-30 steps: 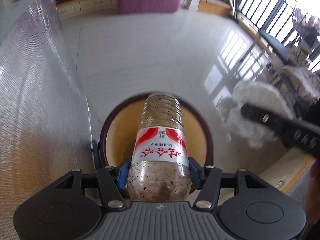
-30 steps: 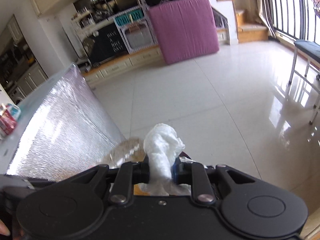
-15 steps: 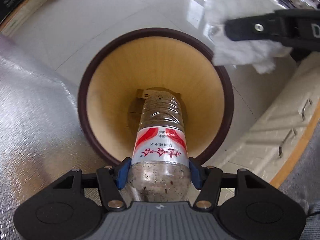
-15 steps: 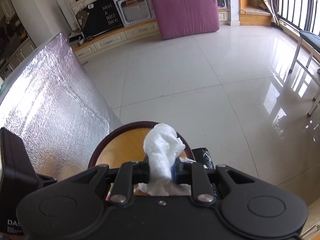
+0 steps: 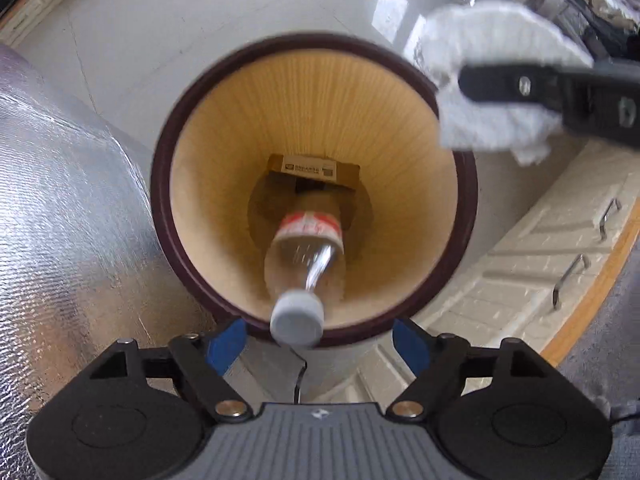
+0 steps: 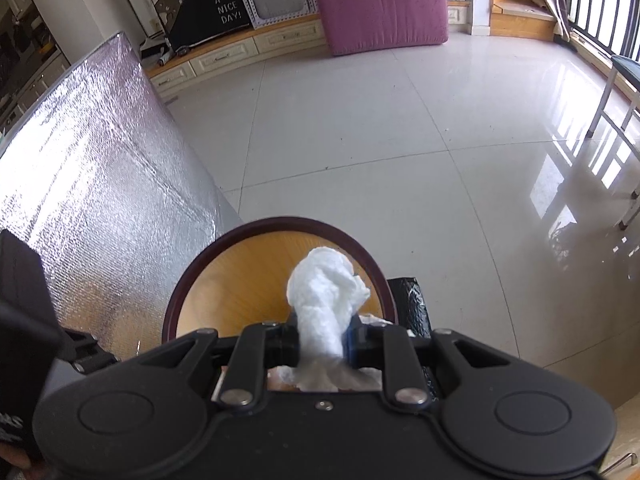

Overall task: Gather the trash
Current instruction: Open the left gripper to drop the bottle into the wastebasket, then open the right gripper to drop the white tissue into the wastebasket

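In the left wrist view I look straight down into a round bin [image 5: 464, 184] with a dark brown rim and yellow inner wall. A clear plastic bottle [image 5: 306, 256] with a red and white label and a grey cap is blurred, dropping bottom first into the bin. My left gripper [image 5: 318, 344] hangs above the bin's near rim, its jaws opening and its blue pads clear of the bottle. My right gripper [image 6: 320, 340] is shut on a white crumpled tissue [image 6: 324, 292], held over the bin's [image 6: 276, 224] edge. The tissue [image 5: 488, 80] also shows at the upper right of the left wrist view.
A small cardboard box [image 5: 312, 168] lies at the bin's bottom. A silver foil-covered surface [image 6: 92, 176] rises to the left of the bin. A cream cabinet [image 5: 532, 248] with metal handles stands to its right. Glossy white tiled floor [image 6: 360, 120] stretches beyond, with a purple mat [image 6: 380, 0] at the far wall.
The left gripper's jaws have spread and let go of the bottle, which now falls into the bin. The right gripper with the tissue has come lower, closer over the bin's rim.
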`<state>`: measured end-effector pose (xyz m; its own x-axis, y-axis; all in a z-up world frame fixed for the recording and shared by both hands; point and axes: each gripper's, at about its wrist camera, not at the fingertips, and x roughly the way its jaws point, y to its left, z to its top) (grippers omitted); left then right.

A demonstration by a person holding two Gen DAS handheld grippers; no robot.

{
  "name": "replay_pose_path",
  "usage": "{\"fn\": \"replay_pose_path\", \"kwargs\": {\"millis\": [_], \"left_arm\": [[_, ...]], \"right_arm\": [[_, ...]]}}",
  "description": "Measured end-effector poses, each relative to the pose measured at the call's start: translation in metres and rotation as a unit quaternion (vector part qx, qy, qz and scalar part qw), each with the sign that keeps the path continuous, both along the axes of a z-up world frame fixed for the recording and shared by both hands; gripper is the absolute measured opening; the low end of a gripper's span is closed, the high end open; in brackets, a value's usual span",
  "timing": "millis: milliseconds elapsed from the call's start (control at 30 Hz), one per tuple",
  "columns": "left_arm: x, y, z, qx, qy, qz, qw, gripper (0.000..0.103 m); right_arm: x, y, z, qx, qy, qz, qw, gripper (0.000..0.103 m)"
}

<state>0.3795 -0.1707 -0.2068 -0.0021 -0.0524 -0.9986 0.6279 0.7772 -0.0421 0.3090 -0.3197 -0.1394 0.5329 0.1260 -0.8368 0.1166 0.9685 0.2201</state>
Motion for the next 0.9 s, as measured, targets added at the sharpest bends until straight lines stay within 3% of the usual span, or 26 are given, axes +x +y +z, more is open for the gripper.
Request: {"fn": "replay_pose_path", "kwargs": {"millis": [67,133,367,400,433,467,633,800,833,900], "left_arm": [[-0.001,-0.001,0.001,0.003,-0.009,0.003,0.9999,0.059],[-0.002,-0.002,-0.003,0.014,-0.014,0.000,0.9998,0.048],[-0.014,-0.005,-0.019,0.051,-0.009,-0.030,0.9982,0.044],[-0.015,-0.005,-0.019,0.048,-0.011,-0.032,0.9982,0.033],[-0.015,-0.005,-0.020,0.045,-0.013,-0.030,0.9984,0.012],[-0.016,-0.004,-0.022,0.046,-0.019,-0.028,0.9983,0.000],[-0.017,-0.004,-0.016,0.045,-0.046,-0.039,0.9972,0.000],[-0.013,0.007,0.000,0.021,-0.050,-0.005,0.9985,0.000],[-0.011,0.008,-0.001,0.019,-0.045,0.007,0.9988,0.005],[-0.009,0.009,-0.004,0.016,-0.037,0.021,0.9990,0.027]], "right_arm": [[0.002,0.002,-0.002,-0.001,0.006,0.002,1.000,0.021],[0.003,0.003,-0.004,-0.003,0.011,0.004,1.000,0.021],[0.002,0.005,-0.003,-0.002,0.012,0.008,1.000,0.021],[0.002,0.005,-0.003,-0.002,0.012,0.008,1.000,0.021],[0.002,0.005,-0.003,-0.002,0.012,0.008,1.000,0.021],[0.002,0.005,-0.002,-0.002,0.012,0.008,1.000,0.021],[-0.001,0.000,-0.001,0.001,0.008,0.007,1.000,0.021],[-0.003,-0.005,-0.002,0.005,0.007,0.005,1.000,0.021],[-0.003,-0.005,-0.002,0.005,0.007,0.005,1.000,0.021],[-0.004,-0.004,0.000,0.003,0.006,0.005,1.000,0.021]]}}
